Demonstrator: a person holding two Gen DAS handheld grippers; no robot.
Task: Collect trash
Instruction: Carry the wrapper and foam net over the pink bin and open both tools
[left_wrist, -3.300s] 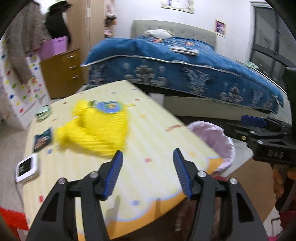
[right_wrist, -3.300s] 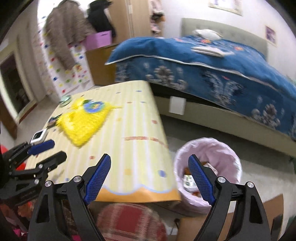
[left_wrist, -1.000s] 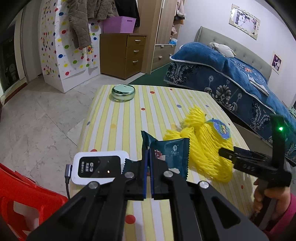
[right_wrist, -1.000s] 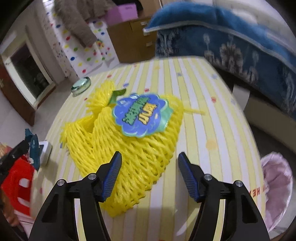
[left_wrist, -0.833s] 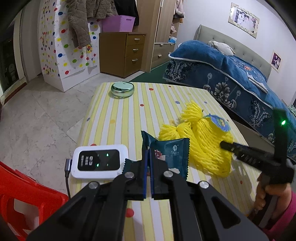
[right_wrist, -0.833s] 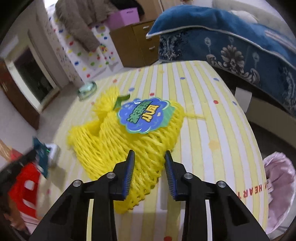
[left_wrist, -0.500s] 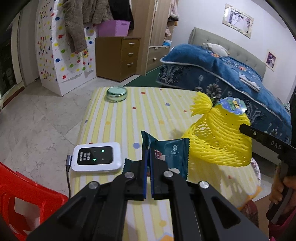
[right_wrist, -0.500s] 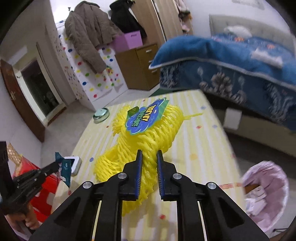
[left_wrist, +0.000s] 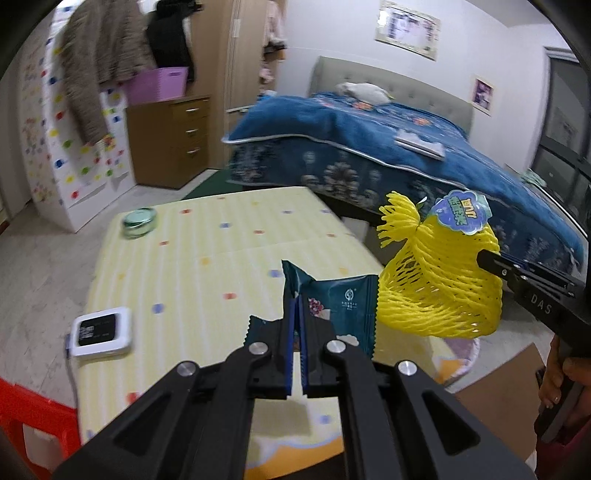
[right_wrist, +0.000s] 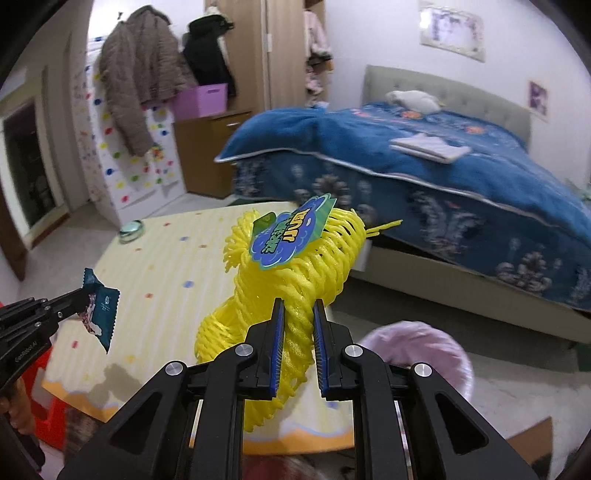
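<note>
My left gripper (left_wrist: 295, 306) is shut on a dark teal snack wrapper (left_wrist: 343, 306), held above the yellow striped table (left_wrist: 207, 258). The right wrist view shows the same wrapper (right_wrist: 101, 308) at the far left, in the left gripper (right_wrist: 83, 297). My right gripper (right_wrist: 298, 314) is shut on a yellow foam fruit net (right_wrist: 299, 266) with a blue label, lifted clear of the table (right_wrist: 162, 266). In the left wrist view the net (left_wrist: 439, 280) hangs at the right from the right gripper (left_wrist: 484, 258). A pink-lined trash bin (right_wrist: 417, 350) stands on the floor past the table's right edge.
A white device with a dark screen (left_wrist: 101, 330) and a cable lies at the table's left edge. A round green tin (left_wrist: 139, 218) sits at the far corner. A red stool (left_wrist: 33, 424) stands at the left. The blue bed (right_wrist: 424, 184) lies behind, and a hand (left_wrist: 554, 376) shows at the right.
The right gripper closed on the yellow net and lifted it off the table toward the right. The left gripper carried the wrapper up and rightward, away from the white device.
</note>
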